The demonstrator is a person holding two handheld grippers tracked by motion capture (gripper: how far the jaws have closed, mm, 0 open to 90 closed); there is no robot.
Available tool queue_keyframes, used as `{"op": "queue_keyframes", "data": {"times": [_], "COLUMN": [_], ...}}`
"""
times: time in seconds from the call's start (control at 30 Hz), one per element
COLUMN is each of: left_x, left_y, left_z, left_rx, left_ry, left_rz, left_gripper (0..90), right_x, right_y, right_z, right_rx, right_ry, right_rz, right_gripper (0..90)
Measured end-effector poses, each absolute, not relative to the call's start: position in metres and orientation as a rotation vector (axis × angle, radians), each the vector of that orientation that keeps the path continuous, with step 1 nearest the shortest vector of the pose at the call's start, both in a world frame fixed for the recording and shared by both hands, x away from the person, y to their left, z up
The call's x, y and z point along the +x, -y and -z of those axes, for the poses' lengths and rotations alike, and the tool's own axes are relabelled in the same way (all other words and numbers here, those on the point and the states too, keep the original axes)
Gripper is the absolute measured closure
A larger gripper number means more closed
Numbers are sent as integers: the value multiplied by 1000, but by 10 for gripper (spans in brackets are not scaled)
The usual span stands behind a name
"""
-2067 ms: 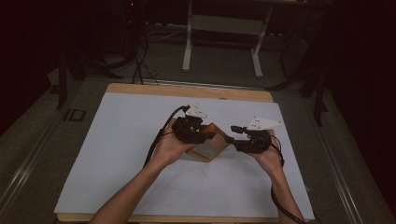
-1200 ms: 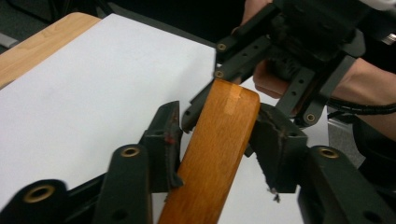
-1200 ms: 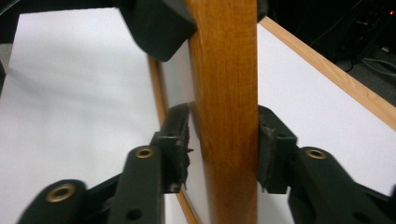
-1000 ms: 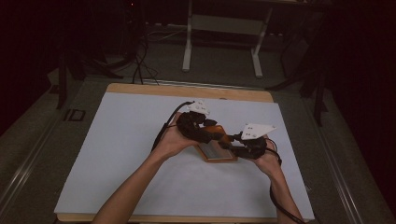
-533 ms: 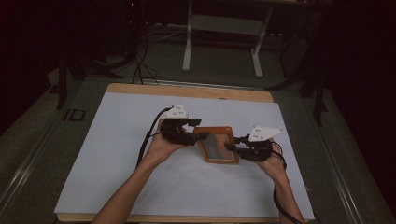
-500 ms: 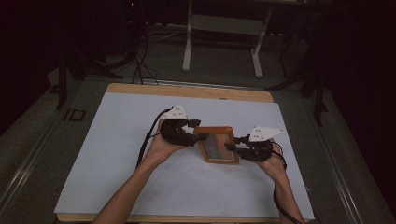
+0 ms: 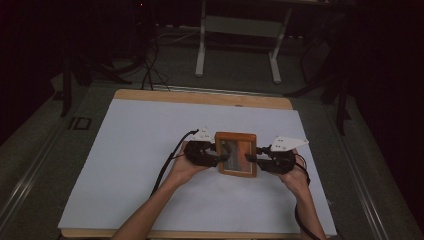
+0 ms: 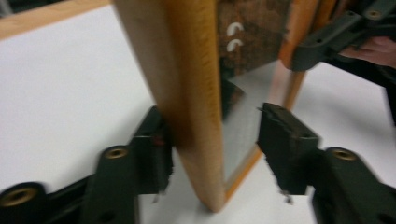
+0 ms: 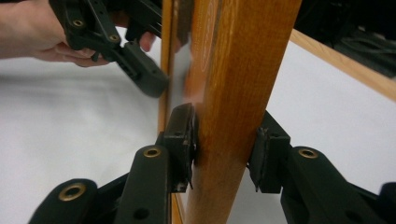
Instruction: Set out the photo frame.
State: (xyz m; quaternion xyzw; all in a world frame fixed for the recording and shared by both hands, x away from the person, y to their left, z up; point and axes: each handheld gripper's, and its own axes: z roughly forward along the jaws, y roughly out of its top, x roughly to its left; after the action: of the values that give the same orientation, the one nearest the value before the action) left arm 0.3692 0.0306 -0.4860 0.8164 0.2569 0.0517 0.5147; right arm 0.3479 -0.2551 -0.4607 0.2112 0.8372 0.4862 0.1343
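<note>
A wooden picture frame (image 7: 236, 154) stands about upright on the white table top (image 7: 140, 150), its face toward me. My left gripper (image 7: 223, 159) straddles its left edge. In the left gripper view, one pad (image 8: 156, 149) lies against the frame (image 8: 187, 93) and the other pad (image 8: 285, 140) stands clear of the glass. These jaws have just been closing. My right gripper (image 7: 251, 160) holds the right edge. In the right gripper view, both pads (image 9: 184, 135) sit against the wood (image 9: 233, 93), though these jaws have just been opening slightly.
The table's wooden rim (image 7: 200, 96) runs along the far side. Beyond it a metal stand (image 7: 237, 45) and cables (image 7: 150, 65) lie on the dark floor. A cable (image 7: 167, 167) trails from my left gripper beside the forearm.
The frame has come down from a tilted hold above the table to stand squarely on it. My left gripper slid out to the frame's left edge and sank with it.
</note>
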Motion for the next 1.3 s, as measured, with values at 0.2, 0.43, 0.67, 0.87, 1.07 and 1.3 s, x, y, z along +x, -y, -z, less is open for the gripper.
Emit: {"op": "queue_keyframes", "data": {"times": [0.2, 0.43, 0.67, 0.87, 1.07, 1.3], "left_x": [369, 368, 363, 354, 347, 348], "left_y": [-33, -44, -80, -105, -130, -127], "left_z": [485, 482, 478, 478, 480, 483], "left_rx": [1947, 1940, 1919, 1909, 1897, 1866], "left_ry": [-634, -666, -731, -788, -858, -875], "left_rz": [-98, -109, -165, -173, -123, -123], "left_gripper": [575, 575, 557, 555, 552, 555], "right_x": [353, 355, 365, 370, 372, 374], "right_y": [258, 248, 212, 185, 161, 163], "right_z": [464, 464, 471, 471, 475, 483], "right_rx": [724, 760, 781, 745, 761, 834], "right_ry": [-2416, -2415, -2440, -2481, -2546, -2565], "right_rz": [-1449, -1453, -1515, -1534, -1580, -1623], "right_gripper": [605, 595, 595, 594, 605, 606]}}
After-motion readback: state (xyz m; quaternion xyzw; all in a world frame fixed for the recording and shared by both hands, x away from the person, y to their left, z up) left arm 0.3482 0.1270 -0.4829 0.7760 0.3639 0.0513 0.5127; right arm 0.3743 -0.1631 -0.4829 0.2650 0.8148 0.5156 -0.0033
